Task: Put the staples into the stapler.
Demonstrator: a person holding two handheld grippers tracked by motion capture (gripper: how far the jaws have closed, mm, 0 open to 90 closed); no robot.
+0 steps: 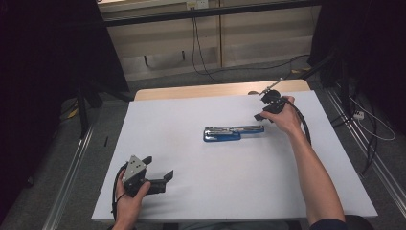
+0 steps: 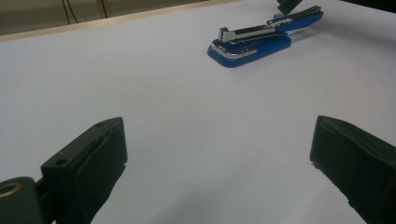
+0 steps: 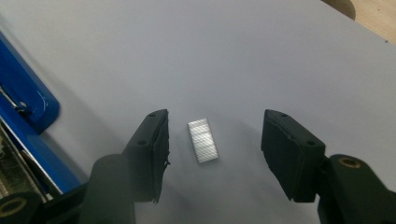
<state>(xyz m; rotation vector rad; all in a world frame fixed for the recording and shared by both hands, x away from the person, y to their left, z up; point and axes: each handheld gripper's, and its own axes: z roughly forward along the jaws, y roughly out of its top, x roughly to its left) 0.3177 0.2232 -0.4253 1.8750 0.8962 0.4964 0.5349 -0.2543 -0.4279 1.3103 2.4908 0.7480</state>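
1. Right hand-held gripper (image 3: 212, 154) spread, straddling a staple strip (image 3: 202, 141) on the bench (image 1: 191, 191) — seemingly lined up to pinch it.
2. Stapler (image 1: 232, 132) lies opened mid-bench, beside it — likely awaiting reloading.
3. Left hand-held gripper (image 1: 160, 167) spread, empty, well apart.

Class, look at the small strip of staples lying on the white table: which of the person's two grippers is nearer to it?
Right. The right gripper hangs open with the staple strip between its jaws. The left gripper sits open at the table's near left, well short of the blue stapler.

I can read no lettering, brand, number or sign on anything in front of me here.
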